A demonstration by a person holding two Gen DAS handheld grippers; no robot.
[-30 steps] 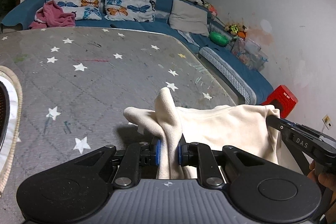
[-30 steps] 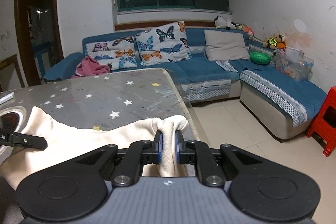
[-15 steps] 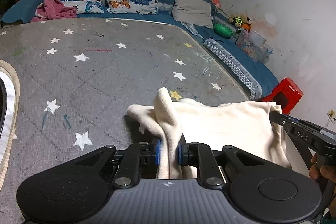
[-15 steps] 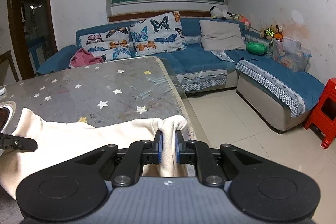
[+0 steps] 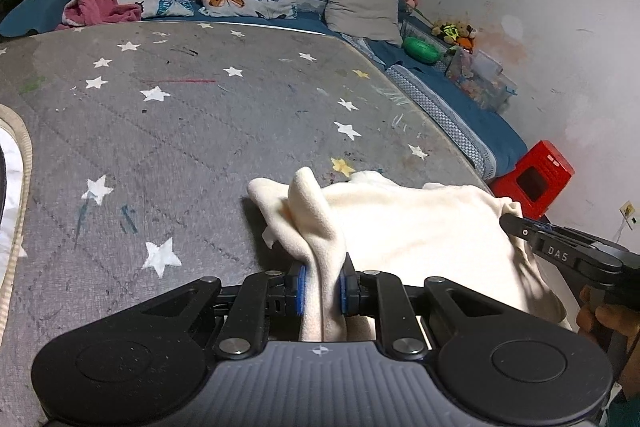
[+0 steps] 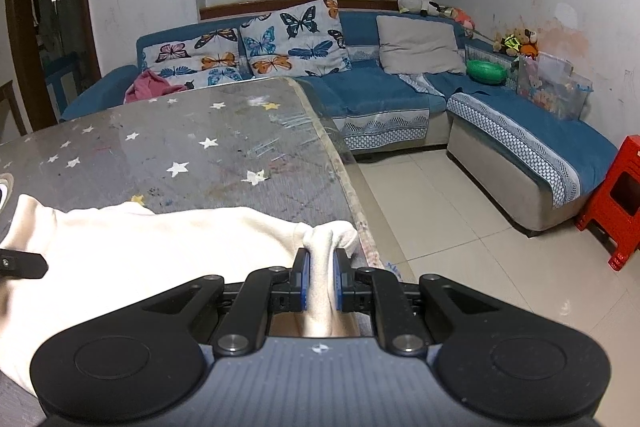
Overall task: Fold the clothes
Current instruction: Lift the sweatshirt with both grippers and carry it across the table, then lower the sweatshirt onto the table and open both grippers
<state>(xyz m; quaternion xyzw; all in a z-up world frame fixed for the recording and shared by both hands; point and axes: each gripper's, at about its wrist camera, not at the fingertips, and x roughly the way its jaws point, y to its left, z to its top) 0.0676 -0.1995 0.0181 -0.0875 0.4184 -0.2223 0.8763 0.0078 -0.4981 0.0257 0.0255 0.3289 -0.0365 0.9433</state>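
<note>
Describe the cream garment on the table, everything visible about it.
The cream garment looks like soft, fleecy fabric, plain and unprinted. It lies rumpled across the near right part of the grey star-patterned table, close to the table's edge. The left gripper pinches a bunched fold at one end and the right gripper pinches another at the other end, so cloth stands up in peaks by both grips. Which garment it is, and any sleeves or collar, cannot be told.

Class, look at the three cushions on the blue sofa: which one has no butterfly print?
The plain grey cushion, the rightmost of the three. The two cushions left of it bear coloured butterflies.
</note>
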